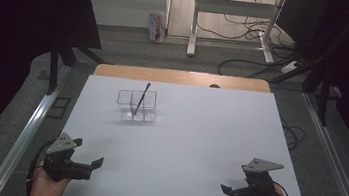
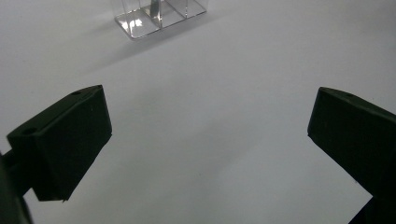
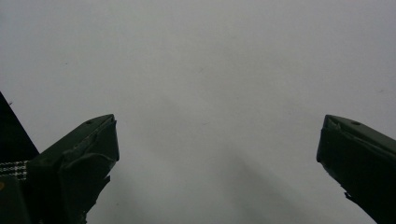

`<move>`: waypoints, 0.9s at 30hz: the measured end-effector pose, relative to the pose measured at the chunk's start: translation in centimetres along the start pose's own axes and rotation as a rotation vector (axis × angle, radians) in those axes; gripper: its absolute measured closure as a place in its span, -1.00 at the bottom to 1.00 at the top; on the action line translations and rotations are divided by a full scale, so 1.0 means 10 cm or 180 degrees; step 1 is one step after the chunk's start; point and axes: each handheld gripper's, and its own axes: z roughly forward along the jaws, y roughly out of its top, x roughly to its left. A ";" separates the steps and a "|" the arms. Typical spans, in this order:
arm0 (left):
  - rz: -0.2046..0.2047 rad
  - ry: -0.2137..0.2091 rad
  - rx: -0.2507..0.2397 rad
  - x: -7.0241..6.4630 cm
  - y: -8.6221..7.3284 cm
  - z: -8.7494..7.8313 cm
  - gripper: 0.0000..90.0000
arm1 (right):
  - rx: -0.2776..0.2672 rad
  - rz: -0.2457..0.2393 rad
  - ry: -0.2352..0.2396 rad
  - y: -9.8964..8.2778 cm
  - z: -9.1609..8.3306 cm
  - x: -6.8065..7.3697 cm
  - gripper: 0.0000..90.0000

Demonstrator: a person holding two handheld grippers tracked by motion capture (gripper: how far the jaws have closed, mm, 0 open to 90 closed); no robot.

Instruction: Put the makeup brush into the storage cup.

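A clear plastic holder [image 1: 136,106] with three compartments stands on the white table top [image 1: 198,131], left of centre. A dark pen [image 1: 141,99] leans in its middle compartment. The holder's base [image 2: 156,16] is at the top of the left gripper view. My left gripper [image 1: 89,164] rests at the near left corner, open, with nothing between its jaws [image 2: 208,126]. At the near right, my right gripper [image 1: 229,191] is also open over bare table [image 3: 217,140].
A wooden strip [image 1: 180,77] edges the far side of the table. Metal rails [image 1: 33,121] run along both sides. Beyond, a desk frame [image 1: 232,19], cables and a small box [image 1: 156,27] sit on the floor.
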 end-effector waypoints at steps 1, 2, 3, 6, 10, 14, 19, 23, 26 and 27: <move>0.0001 0.0005 0.0005 0.00 -0.01 -0.01 -1.00 | 0.0001 0.0000 -0.0003 0.00 0.00 0.00 -1.00; -0.0002 0.0011 0.0007 0.01 -0.02 -0.02 -1.00 | 0.0001 0.0000 -0.0001 0.00 0.00 0.00 -1.00; -0.0005 0.0017 0.0007 0.01 -0.03 -0.02 -1.00 | 0.0003 0.0005 0.0000 0.00 0.00 0.00 -1.00; -0.0017 0.0040 0.0012 0.02 -0.05 -0.05 -1.00 | 0.0002 0.0006 0.0001 0.00 0.00 0.00 -1.00; -0.0028 0.0062 0.0020 0.04 -0.09 -0.07 -1.00 | 0.0002 0.0007 0.0000 0.00 0.00 0.00 -1.00; -0.0019 0.0103 0.0046 0.05 -0.13 -0.10 -1.00 | 0.0003 0.0007 -0.0001 0.00 0.00 0.00 -1.00; -0.0055 0.0137 0.0048 0.08 -0.18 -0.15 -1.00 | 0.0001 0.0011 0.0004 0.00 0.00 0.00 -1.00; -0.0066 0.0166 0.0062 0.10 -0.21 -0.17 -1.00 | -0.0003 0.0011 0.0005 0.00 0.00 0.00 -1.00; -0.0072 0.0182 0.0066 0.11 -0.22 -0.19 -0.99 | 0.0002 0.0012 0.0002 0.00 0.00 0.00 -1.00; -0.0082 0.0196 0.0069 0.12 -0.24 -0.20 -1.00 | -0.0002 0.0012 0.0003 0.00 0.00 0.00 -1.00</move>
